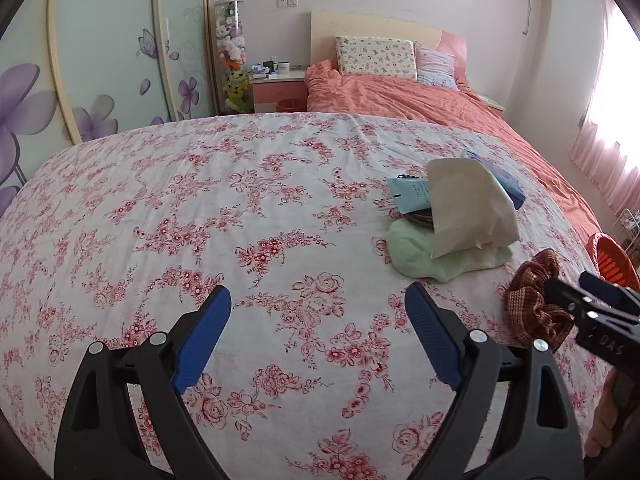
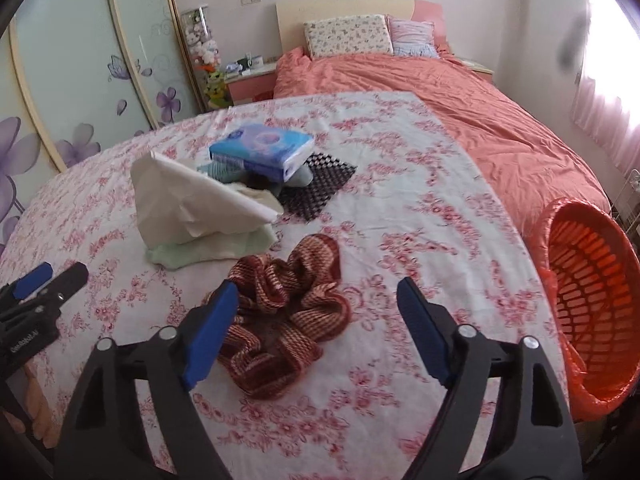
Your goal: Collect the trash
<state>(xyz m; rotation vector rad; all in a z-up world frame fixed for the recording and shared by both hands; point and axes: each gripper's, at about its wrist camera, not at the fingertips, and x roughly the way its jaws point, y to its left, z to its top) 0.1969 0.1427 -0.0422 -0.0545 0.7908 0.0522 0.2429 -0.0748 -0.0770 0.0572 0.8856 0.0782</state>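
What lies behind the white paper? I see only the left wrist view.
Observer: A blue tissue pack, resting partly on a black mesh mat that your view hides.
Operator: Is anything in the orange basket?
Observer: The part of the orange basket that shows inside holds nothing.
Operator: Does the right gripper hold the scrunchie?
Observer: No. The right gripper is open above the brown scrunchie, which lies flat.

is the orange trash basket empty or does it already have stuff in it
Empty as far as shows: the orange basket tilts its mouth toward the right wrist camera, and only bare lattice wall appears inside. Its lowest part is out of sight.
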